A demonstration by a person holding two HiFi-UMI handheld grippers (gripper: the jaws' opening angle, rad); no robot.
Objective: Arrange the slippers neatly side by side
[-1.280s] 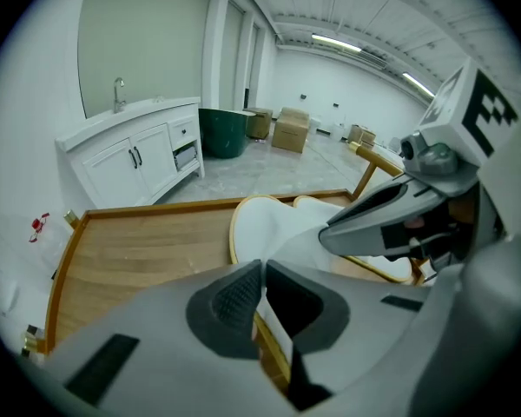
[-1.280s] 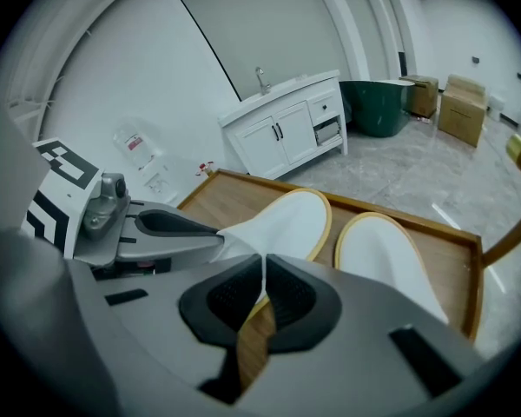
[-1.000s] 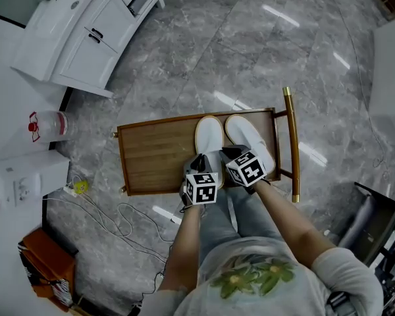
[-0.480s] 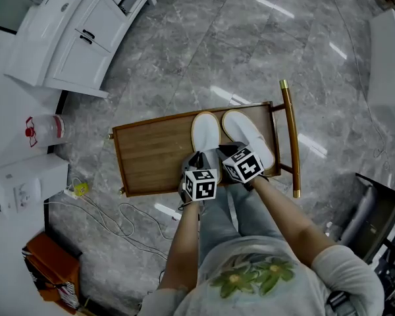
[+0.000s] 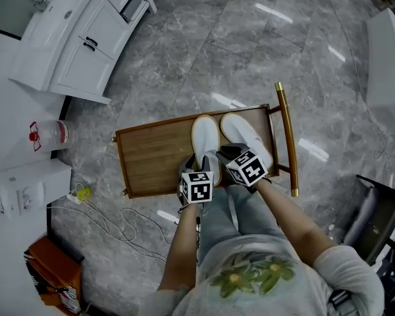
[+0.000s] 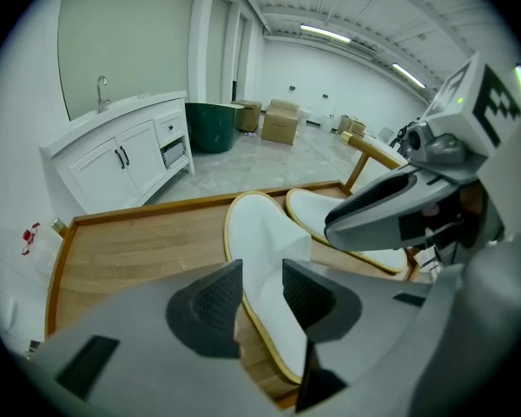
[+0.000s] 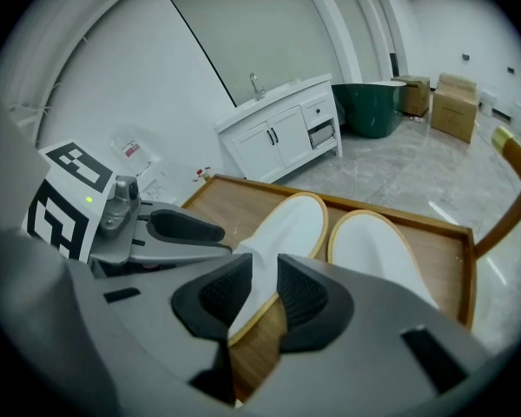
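Over tray: left claw, right claw nose-down, jaws just opened astride slippers.

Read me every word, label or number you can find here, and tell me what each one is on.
No text can be read in any view.
Left cube and right cube: black-and-white square patterns only, no letters.
Bottle: a red mark, too small to read.
Cardboard boxes: no legible print.
Left slipper and right slipper: plain white, no print seen.
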